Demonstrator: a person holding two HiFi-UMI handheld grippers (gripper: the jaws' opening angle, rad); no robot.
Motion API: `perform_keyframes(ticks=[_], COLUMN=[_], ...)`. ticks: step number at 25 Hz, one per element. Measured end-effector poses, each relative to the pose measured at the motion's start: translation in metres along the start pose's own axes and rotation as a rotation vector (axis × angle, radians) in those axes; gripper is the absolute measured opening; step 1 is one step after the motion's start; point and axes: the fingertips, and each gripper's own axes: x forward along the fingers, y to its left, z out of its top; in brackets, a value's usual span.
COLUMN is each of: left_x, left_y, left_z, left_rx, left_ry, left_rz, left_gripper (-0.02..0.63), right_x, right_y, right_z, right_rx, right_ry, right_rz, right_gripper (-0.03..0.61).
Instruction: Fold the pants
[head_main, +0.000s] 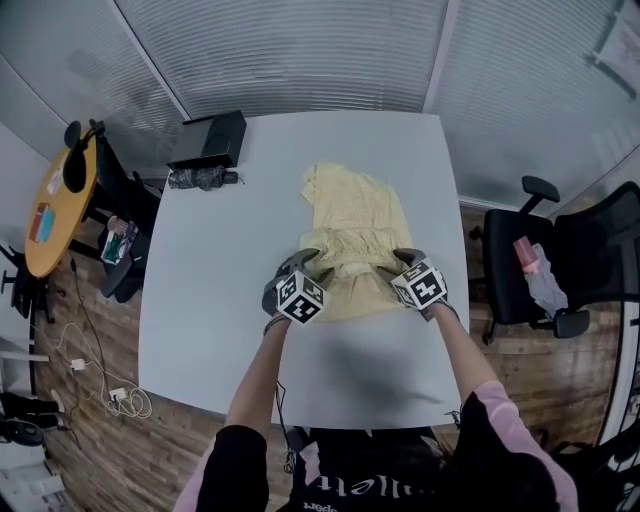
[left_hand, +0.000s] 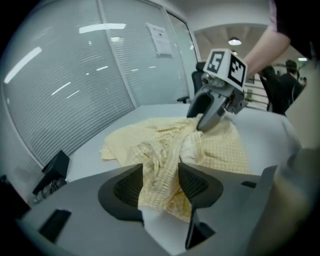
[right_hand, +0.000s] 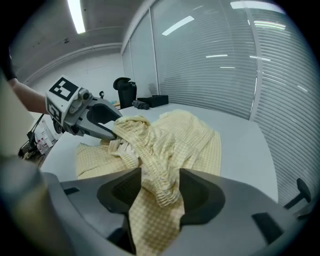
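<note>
1. On the white table (head_main: 200, 330), from its centre toward the far edge, lie the crumpled yellow checked pants (head_main: 355, 215).
2. Left gripper (head_main: 303, 264), at the pants' near-left edge: jaws wide, with gathered fabric lying loose between them.
3. Right gripper (head_main: 402, 260), at the near-right edge: jaws wide, with a fold draped between them, unpinched.

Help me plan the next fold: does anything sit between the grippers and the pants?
Nothing visible does. Left gripper and right gripper both reach the pants, cloth between their open jaws. The folded umbrella and black box lie apart at a far corner of the table.
</note>
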Motion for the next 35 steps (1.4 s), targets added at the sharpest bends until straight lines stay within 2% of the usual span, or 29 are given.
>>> perform_keyframes(ticks=[2,4,7,12,18,21,29,32,35], left_x=[-0.015,-0.029,-0.052,-0.094,-0.137,-0.158,-0.193,-0.201,-0.210], left_y=[0.004,0.005,0.000,-0.017,-0.058,-0.080,-0.137,-0.159,-0.182], left_z=[0.010,0.016,0.029,0.058,0.075,0.077,0.068,0.066,0.069], left_rx=[-0.124,-0.201,-0.248,-0.267,-0.249,-0.303,-0.442,-0.455,-0.432], left_ry=[-0.085,-0.144,-0.212,-0.295,-0.324,-0.343,-0.350,-0.342,-0.327], left_rz=[0.015,0.033,0.050,0.069,0.088,0.116,0.163,0.174,0.190], left_gripper=[0.238,0.238,0.236,0.236,0.235,0.232,0.229,0.219,0.212], right_x=[-0.013,-0.028,-0.053,-0.099,-0.149,-0.168,-0.206,-0.221,-0.236], right_y=[0.004,0.006,0.012,0.031,0.054,0.070,0.114,0.126,0.133], right_z=[0.008,0.016,0.026,0.041,0.043,0.038,0.000,-0.013,-0.024], right_rx=[-0.018,-0.009,0.017,0.050,0.086,0.075,0.051,0.043,0.043], right_ry=[-0.032,-0.085,-0.162,-0.273,-0.364,-0.391,-0.376,-0.373,-0.383], right_rz=[0.006,0.000,-0.002,0.017,0.037,0.052,0.128,0.150,0.166], right_gripper=[0.227,0.227,0.227,0.225,0.199,0.184,0.164,0.158,0.153])
